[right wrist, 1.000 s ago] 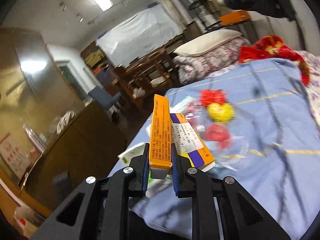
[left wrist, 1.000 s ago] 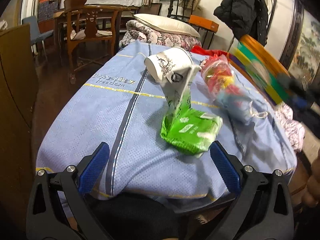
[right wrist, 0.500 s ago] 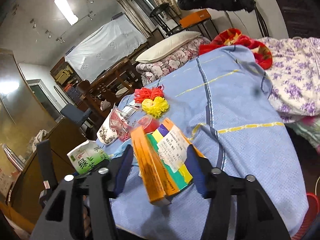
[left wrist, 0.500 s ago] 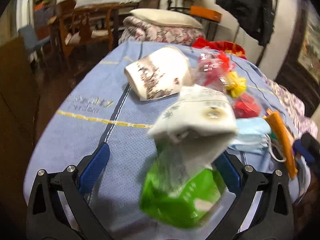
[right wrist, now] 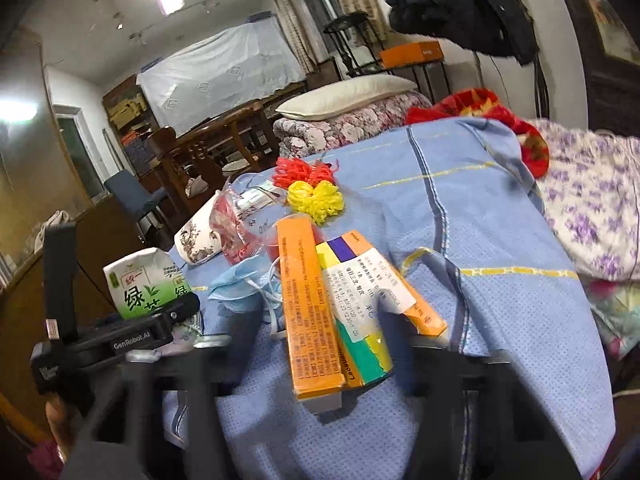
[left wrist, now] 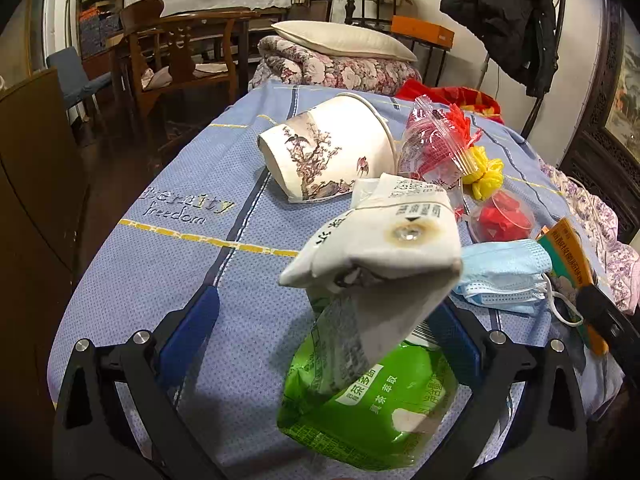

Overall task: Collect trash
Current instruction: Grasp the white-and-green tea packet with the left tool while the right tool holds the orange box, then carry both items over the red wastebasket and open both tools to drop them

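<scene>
Surface: blue dotted cover (left wrist: 168, 280) with yellow stripes, carrying all the trash.
Left gripper (left wrist: 325, 304): fingers spread wide apart, low over the near edge of the cover.
Left gripper contents: crumpled white-and-green drink carton (left wrist: 372, 280) stands bent between the fingers. The left finger is well clear of it. The right finger is partly hidden behind it, and no clamping shows.
Right gripper (right wrist: 316, 332): fingers are motion-blurred and have just been closing.
Right gripper contents: bundle of flat orange cardboard boxes with a white label (right wrist: 308, 312) lies between the fingers, resting on the cover. Whether the fingers press on it cannot be told.
Bundle position: near right part of the cover, just right of the mask.
Mask: pale blue disposable face mask (left wrist: 504, 276), flat on the cover, between the carton and the orange boxes.
Bowl: white paper bowl with a painted blossom branch (left wrist: 332, 152), tipped on its side, beyond the carton.
Bag: clear plastic bag with red print (left wrist: 432, 148), touching the bowl on its right.
Yellow item: yellow knotted bundle (left wrist: 486, 172), just right of the bag.
Cup: clear plastic cup with red contents (left wrist: 504, 220), near side of the yellow bundle, beyond the mask.
Background: pillow (left wrist: 340, 40) on folded floral quilts (left wrist: 340, 70) at the far end.
</scene>
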